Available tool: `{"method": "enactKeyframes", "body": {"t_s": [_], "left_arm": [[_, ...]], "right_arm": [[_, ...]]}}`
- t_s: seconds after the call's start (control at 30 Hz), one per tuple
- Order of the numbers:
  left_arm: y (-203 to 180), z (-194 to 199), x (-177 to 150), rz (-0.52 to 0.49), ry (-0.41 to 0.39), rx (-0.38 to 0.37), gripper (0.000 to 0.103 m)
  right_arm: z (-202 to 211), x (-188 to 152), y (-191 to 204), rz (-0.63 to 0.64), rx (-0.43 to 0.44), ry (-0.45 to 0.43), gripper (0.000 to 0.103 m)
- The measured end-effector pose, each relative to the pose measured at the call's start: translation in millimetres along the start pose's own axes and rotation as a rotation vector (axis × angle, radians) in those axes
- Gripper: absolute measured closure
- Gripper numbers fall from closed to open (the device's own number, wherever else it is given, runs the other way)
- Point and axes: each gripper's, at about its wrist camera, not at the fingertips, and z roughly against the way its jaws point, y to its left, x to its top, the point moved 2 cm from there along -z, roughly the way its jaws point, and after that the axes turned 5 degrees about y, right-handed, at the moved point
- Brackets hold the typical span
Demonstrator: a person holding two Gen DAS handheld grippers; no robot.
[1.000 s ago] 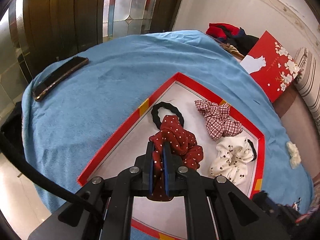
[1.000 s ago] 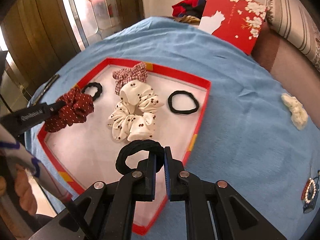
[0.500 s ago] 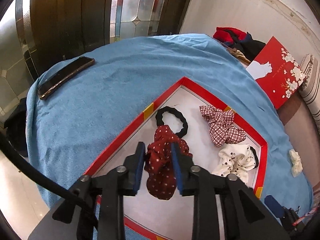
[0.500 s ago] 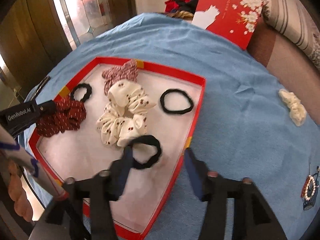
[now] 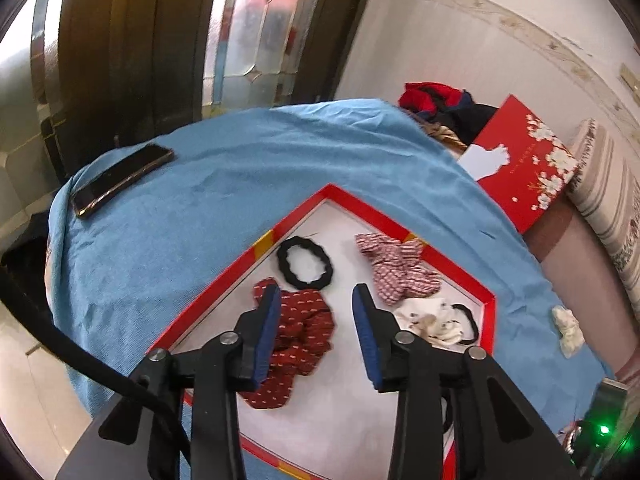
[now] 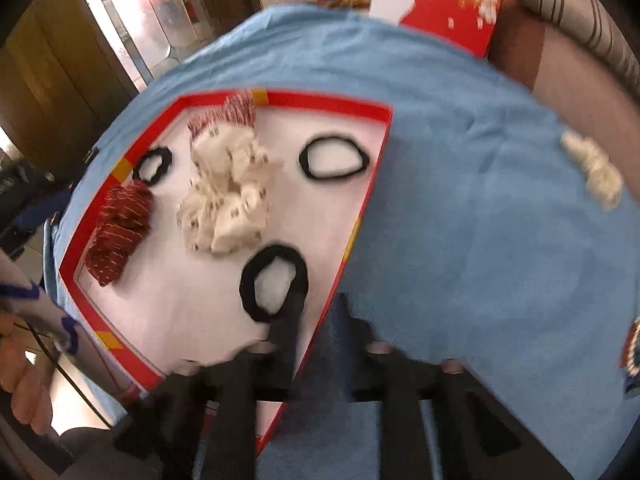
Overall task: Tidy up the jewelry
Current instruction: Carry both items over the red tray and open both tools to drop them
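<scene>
Blue-clothed table [image 5: 248,184] carries the tray [image 5: 360,208]. Left gripper [image 5: 316,312] has just opened, its fingers clear of the red scrunchie [image 5: 300,332]; right gripper [image 6: 316,320], blurred, has just closed empty. Its sweep toward 3 o'clock risks snagging the tray's rim.

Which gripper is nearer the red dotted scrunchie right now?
Left. The left gripper hangs just above the red dotted scrunchie; the right gripper sits across the tray.

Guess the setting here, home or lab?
Probably a home living room: a wooden door with patterned glass, a striped cushion on a seat, and a blue towel spread as a makeshift work surface under the red tray.
</scene>
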Motion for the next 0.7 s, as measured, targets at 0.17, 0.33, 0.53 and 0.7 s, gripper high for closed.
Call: {"method": "enactKeyframes", "body": {"t_s": [0.17,0.33,0.53,0.7], "left_arm": [[-10.3,2.0,-1.0,-0.027,-0.010,-0.012,0.067],[-14.0,2.9,-3.2,-0.044,-0.010,-0.016,0.067],[-30.1,6.7,-12.3,-0.101,-0.013,-0.019,0.067],[-59.7,22.5,-33.4,-0.214,-0.042,-0.027,0.061]], "right_arm": [[6.0,-12.4,-5.3,-0.057,0.030,-0.002,0.094],[13.7,-29.9,-4.6,-0.073,0.031,-0.004,0.093],[30.0,-46.4,-4.4,-0.037,0.049,-0.052,0.086],[66.2,-74.0,-31.2,-0.036,-0.013,-0.131,0.070]]}}
